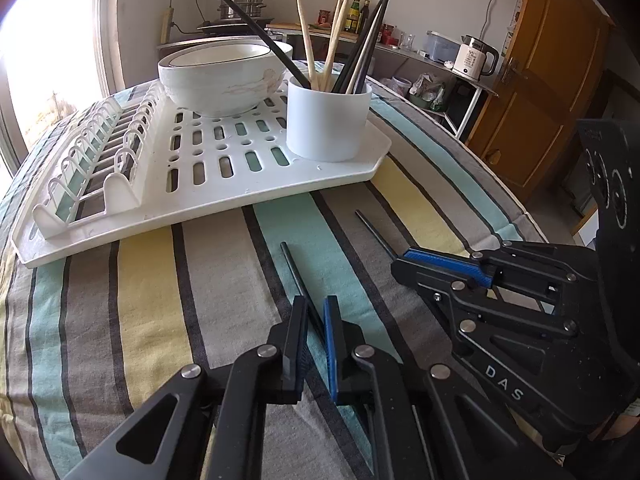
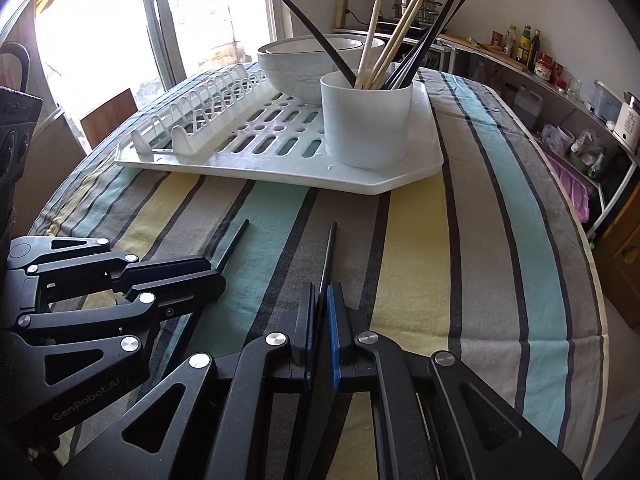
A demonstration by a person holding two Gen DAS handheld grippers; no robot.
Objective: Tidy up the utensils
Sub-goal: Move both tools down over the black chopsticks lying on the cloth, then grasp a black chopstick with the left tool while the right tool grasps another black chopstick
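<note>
My left hand-held gripper point(image 1: 316, 332) pinched one black chopstick point(image 1: 298, 276) at lower centre of its frame; my right hand-held gripper point(image 2: 320, 320) was likewise pressed onto the other chopstick point(image 2: 329, 256). Both sticks lay on the striped surface point(image 1: 140, 280), below the white cup point(image 1: 328, 124) of chopsticks (upper centre). I judged it best to lift each level, then tip the ends down into the cup.

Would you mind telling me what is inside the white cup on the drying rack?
The white cup on the drying rack holds black chopsticks and pale wooden chopsticks, all leaning outward. Their lower ends, and anything else at the bottom, are hidden by the cup's wall.
</note>
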